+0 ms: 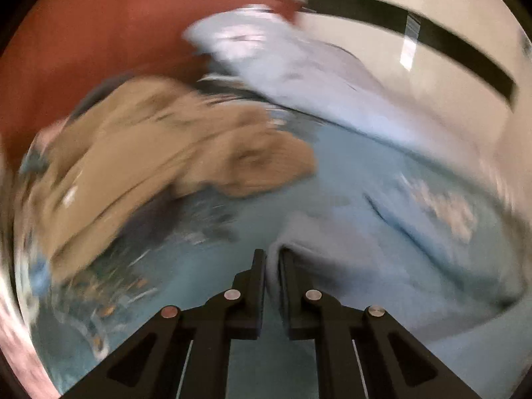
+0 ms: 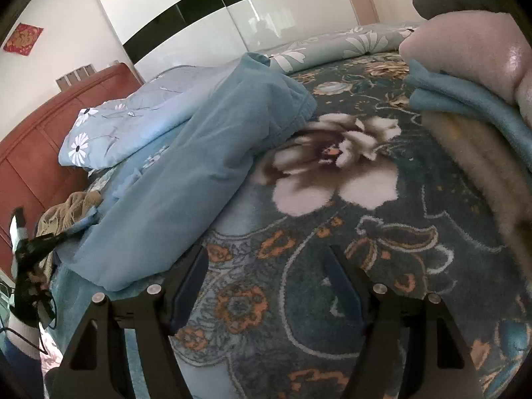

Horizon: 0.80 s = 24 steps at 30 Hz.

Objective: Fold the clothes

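While the left gripper pinches the blue garment on the bed, right gripper wide open and empty: thin hold may slip.

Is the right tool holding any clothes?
No, the right tool is open with nothing between its fingers, hovering over the flowered blanket.

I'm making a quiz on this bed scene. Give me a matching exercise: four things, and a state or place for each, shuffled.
Things:
1. left gripper
2. right gripper
3. tan garment
4. folded stack

States or places:
A. crumpled near the red headboard
B. open, holding nothing
C. at the right edge of the right wrist view
D. shut on light blue garment

Pairs: 1-D, 2-B, 3-A, 4-C
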Tool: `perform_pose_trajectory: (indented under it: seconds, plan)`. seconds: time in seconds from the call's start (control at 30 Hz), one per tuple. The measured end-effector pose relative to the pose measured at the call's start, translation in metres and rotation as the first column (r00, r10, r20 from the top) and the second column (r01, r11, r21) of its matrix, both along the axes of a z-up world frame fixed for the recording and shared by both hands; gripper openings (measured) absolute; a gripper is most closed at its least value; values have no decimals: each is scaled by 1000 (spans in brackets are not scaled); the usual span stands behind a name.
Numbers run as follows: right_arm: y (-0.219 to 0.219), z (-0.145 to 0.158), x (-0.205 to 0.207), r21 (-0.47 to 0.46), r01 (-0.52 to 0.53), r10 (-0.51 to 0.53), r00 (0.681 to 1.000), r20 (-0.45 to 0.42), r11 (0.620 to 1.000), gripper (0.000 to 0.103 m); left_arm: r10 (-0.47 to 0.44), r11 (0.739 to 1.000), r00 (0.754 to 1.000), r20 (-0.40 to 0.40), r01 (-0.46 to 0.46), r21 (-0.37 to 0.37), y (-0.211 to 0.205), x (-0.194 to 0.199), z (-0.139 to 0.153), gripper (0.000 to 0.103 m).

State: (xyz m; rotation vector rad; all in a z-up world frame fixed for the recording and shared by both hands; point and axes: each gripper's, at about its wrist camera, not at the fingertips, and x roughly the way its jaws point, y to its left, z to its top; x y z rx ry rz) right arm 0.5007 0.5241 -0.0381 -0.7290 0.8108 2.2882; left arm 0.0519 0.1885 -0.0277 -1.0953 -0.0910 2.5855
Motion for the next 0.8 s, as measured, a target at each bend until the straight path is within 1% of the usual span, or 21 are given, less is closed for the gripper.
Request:
perform_pose_trajectory:
  seconds: [0.03, 0.13, 0.2, 0.27, 0.33, 0.37, 0.4, 0.43, 0.47, 0.53, 0.6, 0.63, 0.7, 0.73, 0.8]
  plan:
    - [0, 0, 0, -2, 1, -1, 1000, -1, 1000, 74, 37, 999, 999, 23, -37, 18, -13, -3, -5, 9]
    - [1, 1, -1, -6, 10, -10, 1000, 1, 1000, 74, 123, 991, 989, 79, -127, 41, -48, -4, -19, 9]
    - [1, 1, -3, -10, 10, -10, 1000, 1, 1000, 74, 135, 988, 986, 99, -142, 66, -64, -2, -23, 10]
    - [1, 3, -7, -22, -2, 2, 1000, -8, 1000, 74, 103, 989, 990, 96, -112, 93, -67, 6, -23, 10]
    - [3, 4, -13, -44, -21, 20, 999, -28, 999, 74, 33, 987, 995, 92, -47, 154, -63, 17, -21, 12]
    - [4, 5, -16, -59, -36, 33, 998, -47, 998, 74, -7, 982, 996, 88, -9, 189, -61, 23, -19, 22]
    - [5, 6, -20, -74, -49, 44, 997, -68, 996, 74, -49, 974, 995, 84, 29, 225, -57, 28, -18, 39]
    - [8, 7, -25, -91, -64, 56, 994, -90, 994, 74, -90, 964, 993, 79, 67, 257, -51, 32, -18, 49]
    - [10, 8, -31, -107, -80, 68, 991, -111, 991, 74, -120, 957, 990, 72, 96, 273, -44, 34, -18, 60]
    - [18, 10, -45, -134, -103, 84, 986, -145, 986, 74, -163, 949, 985, 61, 140, 282, -30, 37, -19, 60]
    - [27, 12, -58, -156, -117, 90, 981, -170, 981, 74, -176, 947, 982, 75, 148, 285, -21, 36, -21, 61]
    - [31, 12, -63, -166, -106, 78, 983, -168, 980, 74, -180, 942, 980, 89, 146, 302, -18, 35, -21, 61]
    - [43, 11, -72, -207, -70, 36, 985, -167, 976, 74, -201, 917, 973, 113, 146, 371, -16, 31, -20, 62]
    - [48, 11, -74, -227, -53, 15, 986, -168, 972, 74, -215, 904, 970, 112, 155, 397, -16, 28, -19, 62]
    - [55, 13, -79, -252, -29, -15, 986, -169, 967, 72, -240, 893, 967, 89, 183, 412, -16, 30, -18, 64]
